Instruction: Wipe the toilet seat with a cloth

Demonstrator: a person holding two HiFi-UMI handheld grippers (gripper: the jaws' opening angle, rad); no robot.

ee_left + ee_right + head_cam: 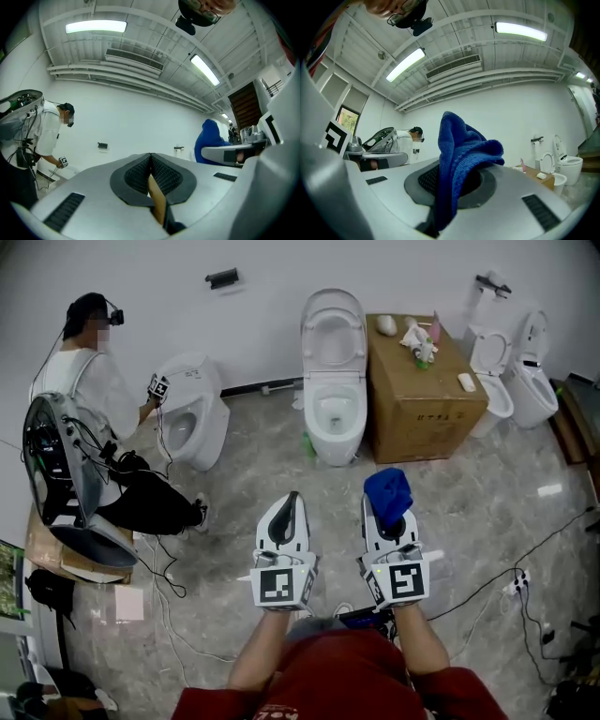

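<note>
Right gripper [388, 512]: fingers clamped on the blue cloth [387, 489]. Left gripper [292, 498]: fingers closed, empty. Toilet seat [316, 401] is well ahead, lid raised. Judgement: step closer, keep the clamp firm, press cloth flat along the rim.

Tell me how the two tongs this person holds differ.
The left tongs are shut and empty; the right tongs are shut on a blue cloth. The left tongs' tips show bare; the right tongs' tips are hidden by the cloth. Both are white-grey and held side by side.
</note>
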